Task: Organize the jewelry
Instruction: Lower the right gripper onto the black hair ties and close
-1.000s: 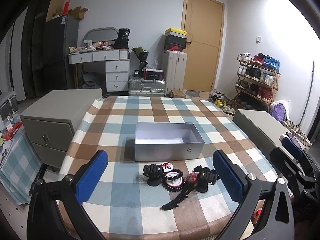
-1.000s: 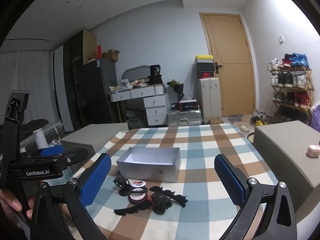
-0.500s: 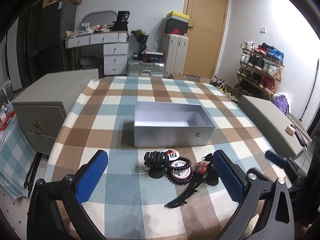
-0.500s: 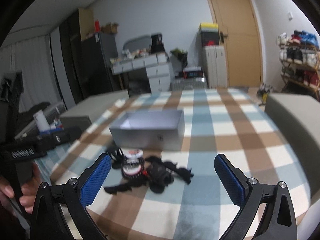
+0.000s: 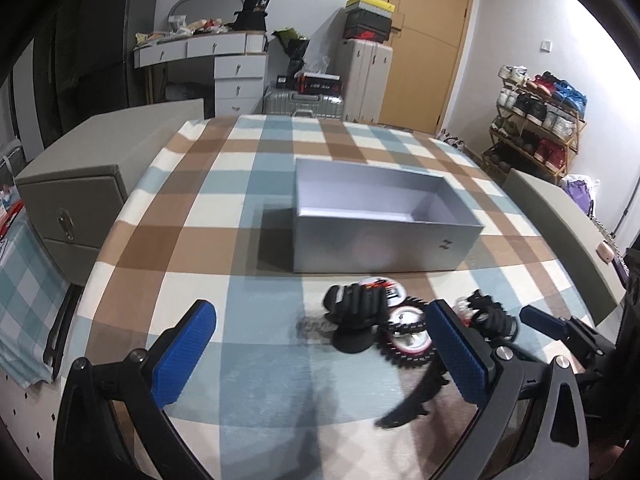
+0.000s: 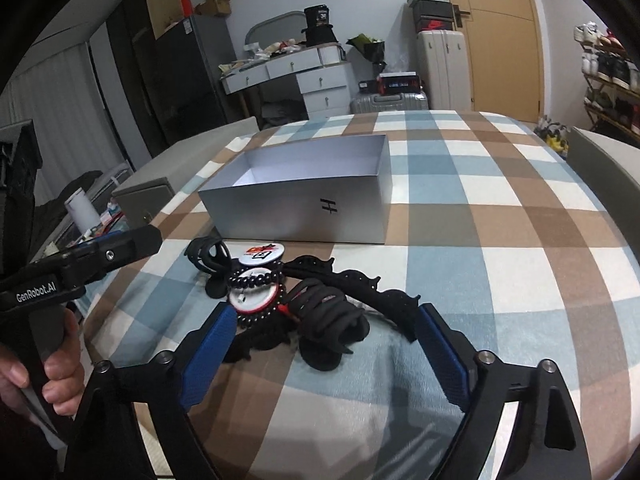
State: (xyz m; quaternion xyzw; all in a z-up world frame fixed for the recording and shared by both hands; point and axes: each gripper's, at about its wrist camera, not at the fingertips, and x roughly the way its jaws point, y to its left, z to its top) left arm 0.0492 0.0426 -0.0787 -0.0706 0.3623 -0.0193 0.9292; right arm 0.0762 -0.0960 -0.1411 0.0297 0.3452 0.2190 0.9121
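A silver open box (image 5: 384,236) (image 6: 296,208) stands in the middle of the checked tablecloth. In front of it lies a pile: a black hand-shaped stand (image 5: 356,312) (image 6: 332,320), a black bead bracelet (image 6: 256,280) on a round badge, a second badge (image 6: 262,254) and a black wavy headband (image 6: 360,284). My left gripper (image 5: 320,316) is open, low over the cloth just short of the pile. My right gripper (image 6: 325,316) has its jaws closing; the black stand lies between its blue pads (image 6: 208,352), which do not touch it.
Grey cabinets flank the table on the left (image 5: 80,184) and the right (image 5: 560,232). A hand (image 6: 60,372) grips the left tool's handle at the table's left corner. Drawers, suitcases, a door and a shoe rack (image 5: 536,120) stand beyond.
Both grippers have sunk and tipped down toward the pile, which now sits nearer and larger. The right jaws have narrowed around the black stand.
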